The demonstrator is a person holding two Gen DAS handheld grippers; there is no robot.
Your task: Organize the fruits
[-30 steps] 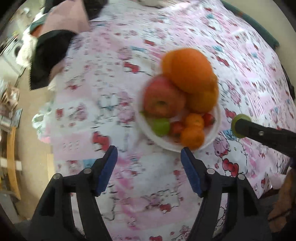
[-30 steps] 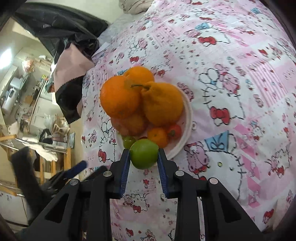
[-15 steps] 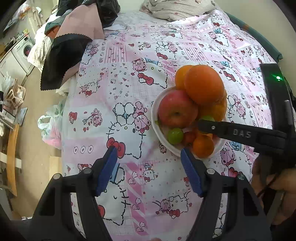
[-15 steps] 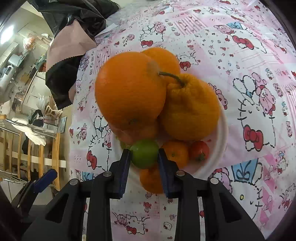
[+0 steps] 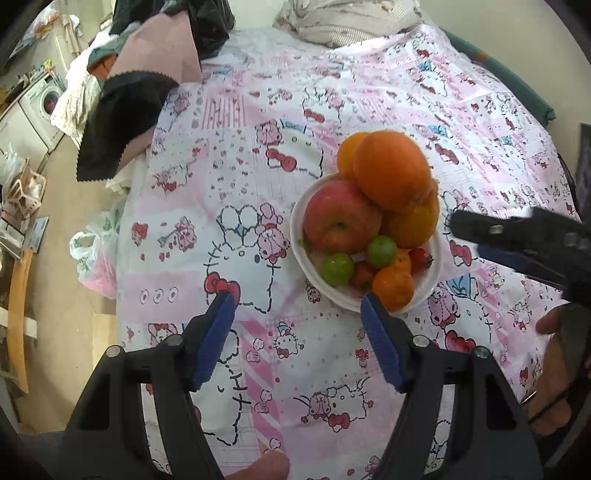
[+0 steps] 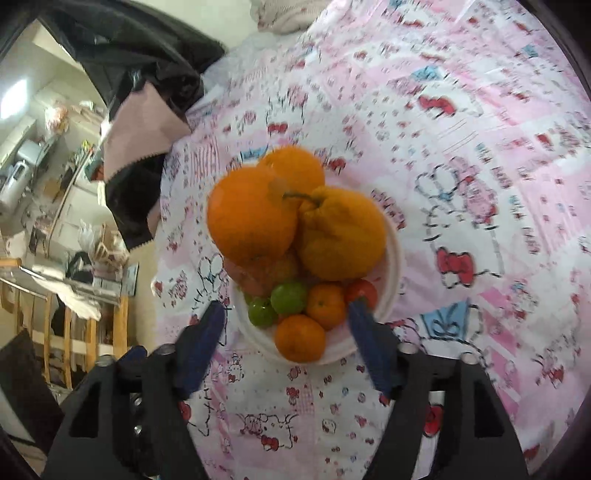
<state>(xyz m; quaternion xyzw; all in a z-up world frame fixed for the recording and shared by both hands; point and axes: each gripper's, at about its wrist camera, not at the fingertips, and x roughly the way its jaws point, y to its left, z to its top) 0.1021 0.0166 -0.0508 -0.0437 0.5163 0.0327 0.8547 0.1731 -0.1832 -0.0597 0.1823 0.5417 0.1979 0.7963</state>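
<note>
A white plate [image 5: 432,284] [image 6: 393,266] on the pink patterned cloth holds piled fruit: a red apple [image 5: 340,218], big oranges [image 5: 393,170] [image 6: 251,218], a bumpy stemmed orange [image 6: 341,236], small mandarins [image 6: 300,338], a cherry tomato [image 6: 364,290] and two green limes [image 5: 381,251] [image 6: 289,297]. My left gripper [image 5: 297,341] is open and empty, hovering just before the plate. My right gripper [image 6: 286,345] is open and empty at the plate's near rim; it also shows in the left wrist view [image 5: 517,240], right of the plate.
A pile of dark and pink clothes [image 5: 144,81] lies at the cloth's far left corner. A grey pillow [image 5: 347,18] sits at the far edge. Off the left edge are floor, a plastic bag [image 5: 94,258] and wooden furniture [image 6: 74,332].
My right gripper carried the green lime onto the plate, opened and let it go, then drew back. The lime now rests among the small fruit. The left gripper stayed open.
</note>
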